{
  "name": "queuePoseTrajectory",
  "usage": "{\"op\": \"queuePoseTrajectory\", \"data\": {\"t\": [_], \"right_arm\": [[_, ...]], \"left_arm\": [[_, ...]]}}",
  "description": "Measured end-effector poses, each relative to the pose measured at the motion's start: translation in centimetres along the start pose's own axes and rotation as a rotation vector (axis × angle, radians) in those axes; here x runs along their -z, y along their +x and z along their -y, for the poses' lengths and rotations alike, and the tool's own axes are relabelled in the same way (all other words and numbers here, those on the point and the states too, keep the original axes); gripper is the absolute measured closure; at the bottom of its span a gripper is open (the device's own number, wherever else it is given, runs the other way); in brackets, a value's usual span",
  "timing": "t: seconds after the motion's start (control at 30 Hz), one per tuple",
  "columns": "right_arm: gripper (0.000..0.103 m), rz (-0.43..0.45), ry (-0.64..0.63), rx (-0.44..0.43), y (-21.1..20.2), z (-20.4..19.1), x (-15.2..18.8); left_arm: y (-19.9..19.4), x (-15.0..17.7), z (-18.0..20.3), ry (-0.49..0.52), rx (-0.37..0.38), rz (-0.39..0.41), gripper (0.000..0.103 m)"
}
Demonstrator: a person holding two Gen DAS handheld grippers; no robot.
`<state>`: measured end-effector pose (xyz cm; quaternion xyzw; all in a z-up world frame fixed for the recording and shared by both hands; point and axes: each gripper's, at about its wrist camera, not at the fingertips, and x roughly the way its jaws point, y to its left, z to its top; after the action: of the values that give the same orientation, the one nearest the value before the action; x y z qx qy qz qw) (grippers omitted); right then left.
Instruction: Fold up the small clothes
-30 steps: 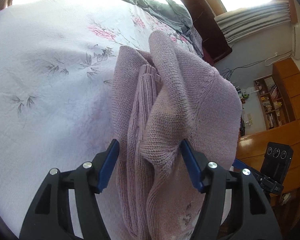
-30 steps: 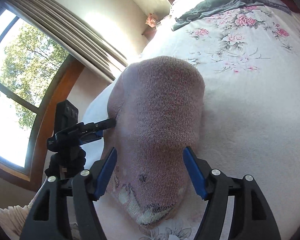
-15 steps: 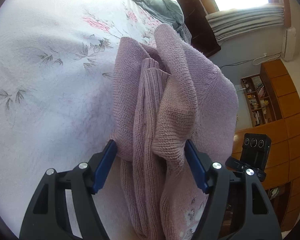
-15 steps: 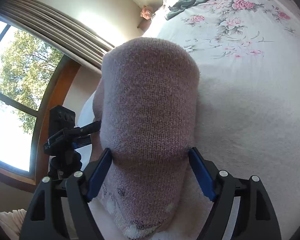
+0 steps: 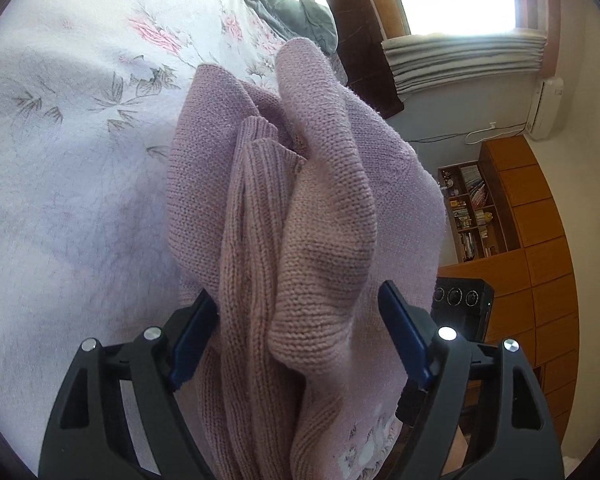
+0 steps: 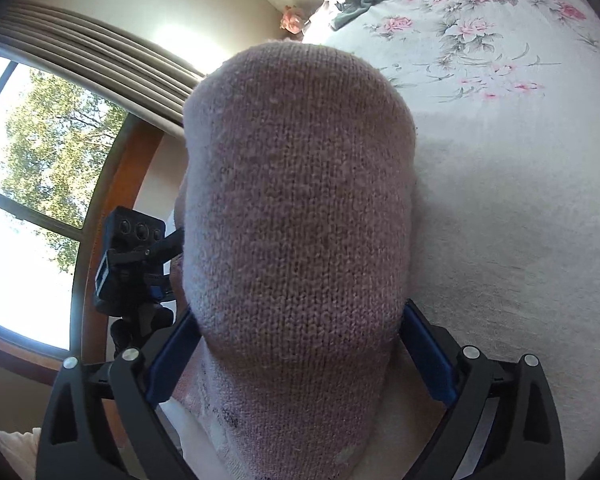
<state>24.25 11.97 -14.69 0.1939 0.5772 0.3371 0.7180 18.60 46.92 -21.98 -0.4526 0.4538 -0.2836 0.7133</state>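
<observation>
Left gripper (image 5: pixel 298 334) jaws spread wide, bunched mauve knitted sweater (image 5: pixel 300 208) draped between blue pads, no clamp visible; right gripper (image 6: pixel 298 354) likewise parted, pads touching rounded knit fold (image 6: pixel 296 208); sweater raised above white floral bedspread (image 6: pixel 500 184); grey garment (image 5: pixel 288 8) crumpled at far bed edge.

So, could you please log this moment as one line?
left hand-held gripper: around sweater | right hand-held gripper: around sweater | over bed
</observation>
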Motion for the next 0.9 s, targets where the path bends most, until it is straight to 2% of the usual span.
{"op": "queuePoseTrajectory", "data": {"t": [0.13,0.2,0.27,0.33,0.37,0.4,0.5,0.57,0.7,0.9], "right_arm": [[0.003,-0.014,-0.002,-0.005,1.1,0.2,-0.5],[0.003,-0.02,-0.006,0.006,1.8,-0.1,-0.9],[0.003,-0.014,-0.008,0.012,2.3,-0.3,-1.2],[0.012,-0.004,0.001,-0.004,2.0,-0.5,-1.2],[0.015,0.003,0.004,-0.017,1.8,-0.4,-1.1],[0.021,0.008,0.004,-0.033,1.4,-0.4,-0.9],[0.031,0.019,0.011,-0.081,0.7,-0.2,-0.5],[0.035,0.026,0.018,-0.107,0.1,-0.3,-0.3],[0.04,0.053,-0.003,-0.177,-2.4,-1.3,0.2],[0.04,0.097,-0.069,-0.196,-9.9,-2.4,2.1]], "left_arm": [[1.3,0.5,-0.2,0.011,-0.045,-0.007,0.026],[1.8,0.5,-0.1,0.012,-0.04,-0.005,0.017],[2.0,0.6,0.3,0.009,-0.058,0.003,0.017],[2.0,0.9,0.9,0.042,-0.094,0.012,0.029],[1.8,0.9,1.1,0.052,-0.089,0.016,0.037],[1.5,1.0,1.0,0.044,-0.07,0.022,0.046],[0.7,1.1,0.9,0.029,-0.024,0.042,0.055],[0.5,1.4,1.5,0.048,-0.009,0.049,0.058],[-0.3,2.1,2.8,0.034,0.109,0.066,0.061],[0.5,4.7,9.1,0.088,0.193,0.036,0.061]]}}
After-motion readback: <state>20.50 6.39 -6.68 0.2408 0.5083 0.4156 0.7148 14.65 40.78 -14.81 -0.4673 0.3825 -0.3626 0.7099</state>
